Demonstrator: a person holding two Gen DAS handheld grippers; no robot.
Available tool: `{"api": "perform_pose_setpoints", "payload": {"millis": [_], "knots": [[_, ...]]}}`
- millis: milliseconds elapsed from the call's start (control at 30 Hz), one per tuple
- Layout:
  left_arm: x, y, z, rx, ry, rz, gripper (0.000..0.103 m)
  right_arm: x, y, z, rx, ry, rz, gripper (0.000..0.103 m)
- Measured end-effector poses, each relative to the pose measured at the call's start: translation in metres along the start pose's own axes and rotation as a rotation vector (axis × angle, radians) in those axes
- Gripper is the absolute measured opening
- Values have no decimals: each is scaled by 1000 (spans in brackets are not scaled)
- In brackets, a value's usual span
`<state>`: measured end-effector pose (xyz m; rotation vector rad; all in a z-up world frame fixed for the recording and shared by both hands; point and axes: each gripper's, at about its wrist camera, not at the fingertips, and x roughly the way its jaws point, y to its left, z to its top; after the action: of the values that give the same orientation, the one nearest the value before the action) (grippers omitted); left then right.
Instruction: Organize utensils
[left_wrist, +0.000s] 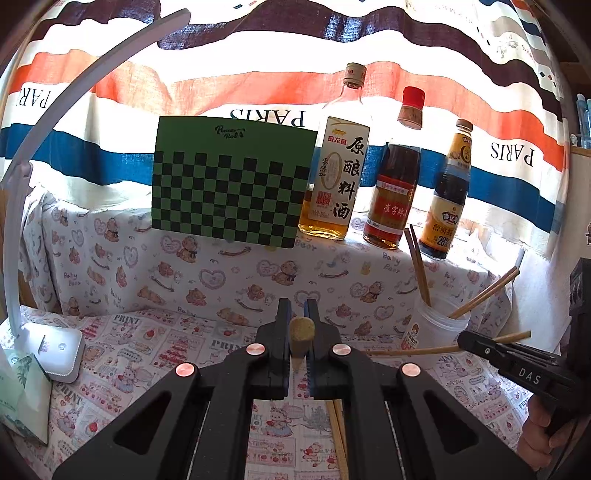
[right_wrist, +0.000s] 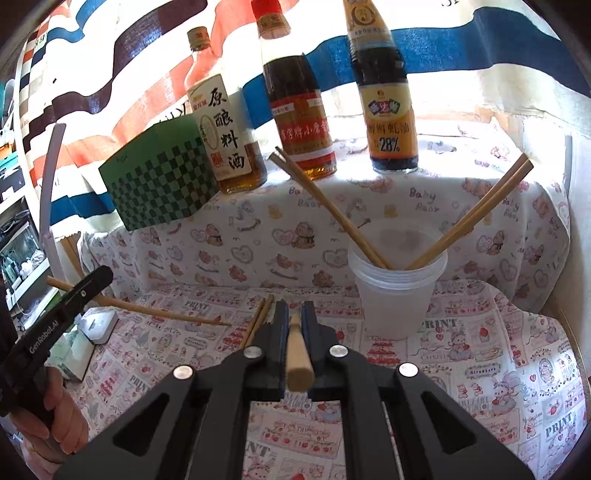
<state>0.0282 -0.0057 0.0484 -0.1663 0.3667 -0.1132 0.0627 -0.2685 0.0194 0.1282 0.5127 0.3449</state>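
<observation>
The striped curtain (left_wrist: 509, 155) is showing the word "PARIS" upside down. The green checker board (left_wrist: 229, 184) is showing small writing at its top edge, too small to read. The tall clear bottle (left_wrist: 338, 166) is showing "原酿料酒". The dark bottle (left_wrist: 445, 206) is showing "28%". The tablecloth (left_wrist: 147, 332) is showing "PRINT" and "Baby Bear". The right gripper (left_wrist: 469, 341) is showing "DAS". The left gripper (right_wrist: 105, 273) is showing "GenRobot.AI".

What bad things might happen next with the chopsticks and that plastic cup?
1. The light translucent plastic cup already has wooden chopsticks leaning out both ways; poking another in might tip it.
2. The right gripper pinches one wooden chopstick only at its thick end, so it may swivel or slip.
3. The left gripper also grips a chopstick; both sticks heading for the cup could collide.
</observation>
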Motion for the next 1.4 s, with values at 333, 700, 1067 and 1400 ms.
{"api": "perform_pose_setpoints", "payload": {"millis": [333,700,1067,1400], "knots": [[-10,-9,1,51,-47,17,6,-67,-17,15,44,-388,-123,6],[-14,-1,6,17,-68,19,6,-64,-40,26,108,-406,-184,6],[-15,-5,5,6,-58,-36,6,-9,-86,28,219,-231,-162,7],[-5,-22,32,-18,-41,-134,6,3,-109,25,368,-110,-121,49]]}}
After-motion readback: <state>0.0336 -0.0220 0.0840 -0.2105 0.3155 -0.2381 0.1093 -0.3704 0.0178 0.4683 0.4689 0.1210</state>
